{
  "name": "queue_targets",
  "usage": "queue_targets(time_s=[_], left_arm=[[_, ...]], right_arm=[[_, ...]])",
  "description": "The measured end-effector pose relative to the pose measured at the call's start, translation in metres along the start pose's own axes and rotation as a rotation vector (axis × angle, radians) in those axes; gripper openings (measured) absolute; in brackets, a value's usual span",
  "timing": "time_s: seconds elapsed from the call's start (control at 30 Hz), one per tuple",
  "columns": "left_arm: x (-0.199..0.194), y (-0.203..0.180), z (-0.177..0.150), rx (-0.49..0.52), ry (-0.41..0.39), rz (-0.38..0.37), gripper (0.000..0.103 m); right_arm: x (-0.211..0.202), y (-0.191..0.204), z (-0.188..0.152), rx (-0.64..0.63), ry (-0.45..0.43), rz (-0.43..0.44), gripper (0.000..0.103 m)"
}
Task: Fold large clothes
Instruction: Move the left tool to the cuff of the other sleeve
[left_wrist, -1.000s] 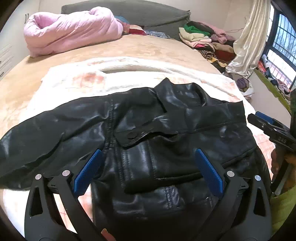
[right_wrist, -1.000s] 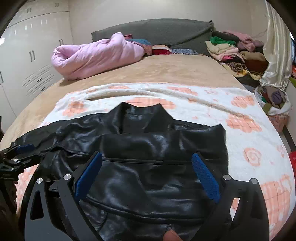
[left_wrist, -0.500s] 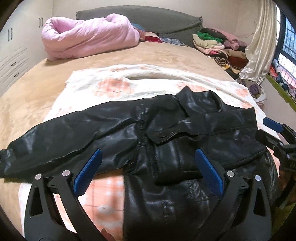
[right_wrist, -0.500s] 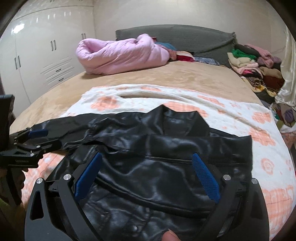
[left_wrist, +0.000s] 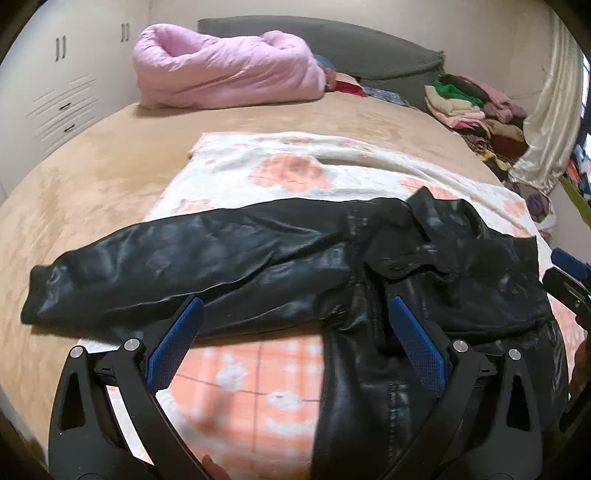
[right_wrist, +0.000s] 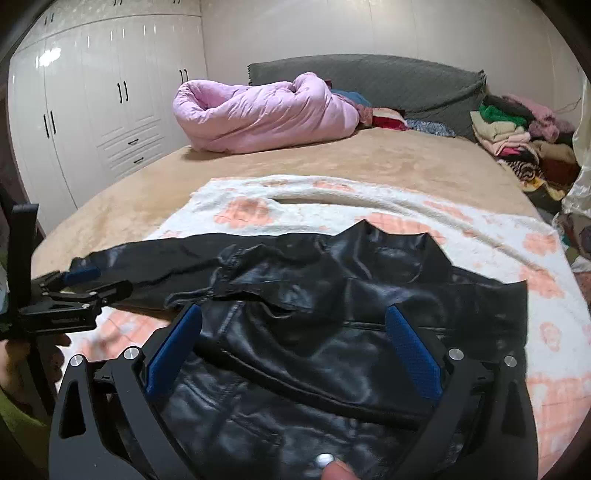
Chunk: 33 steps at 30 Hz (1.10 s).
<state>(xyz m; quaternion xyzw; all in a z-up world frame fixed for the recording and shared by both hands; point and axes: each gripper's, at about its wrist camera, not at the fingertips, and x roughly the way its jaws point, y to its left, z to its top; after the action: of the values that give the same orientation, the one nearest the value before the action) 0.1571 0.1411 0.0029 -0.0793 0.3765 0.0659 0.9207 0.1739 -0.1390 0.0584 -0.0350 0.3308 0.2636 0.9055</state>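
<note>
A wide bed (right_wrist: 388, 162) covered in a tan plush spread carries a white blanket with orange floral patches (right_wrist: 546, 332) across its near half. A black leather jacket (right_wrist: 332, 314) lies flat on that blanket, one sleeve (left_wrist: 166, 266) stretched toward 9 o'clock onto the tan spread. A rolled pink duvet (right_wrist: 266, 110) sits at 11 o'clock; stacked folded clothes (right_wrist: 517, 136) at 2 o'clock.
</note>
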Motion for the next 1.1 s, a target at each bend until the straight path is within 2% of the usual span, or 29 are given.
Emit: queue_targets(time_s=[0.13, 0.27, 0.43, 0.57, 0.67, 0.87, 1.1], left_arm=[[-0.002, 0.015, 0.0, -0.021, -0.005, 0.06, 0.094], [-0.004, 0.032, 0.002, -0.073, -0.004, 0.077, 0.094], [-0.006, 0.058, 0.007, -0.128, -0.022, 0.154, 0.094], [-0.006, 0.079, 0.009, -0.189, -0.018, 0.175, 0.094], [-0.007, 0.093, 0.01, -0.216, -0.023, 0.231, 0.094], [-0.006, 0.115, 0.011, -0.278, -0.019, 0.261, 0.094], [-0.005, 0.147, 0.007, -0.398, -0.016, 0.304, 0.094]], right_arm=[[0.004, 0.013, 0.001, -0.006, 0.016, 0.008, 0.099], [0.008, 0.028, 0.005, -0.019, 0.022, 0.017, 0.099], [0.013, 0.043, 0.009, -0.029, 0.03, 0.021, 0.099], [0.019, 0.054, 0.012, -0.036, 0.037, 0.025, 0.099], [0.022, 0.062, 0.014, -0.033, 0.038, 0.033, 0.099], [0.026, 0.079, 0.015, -0.044, 0.033, 0.062, 0.099], [0.023, 0.098, 0.015, -0.052, 0.003, 0.08, 0.099]])
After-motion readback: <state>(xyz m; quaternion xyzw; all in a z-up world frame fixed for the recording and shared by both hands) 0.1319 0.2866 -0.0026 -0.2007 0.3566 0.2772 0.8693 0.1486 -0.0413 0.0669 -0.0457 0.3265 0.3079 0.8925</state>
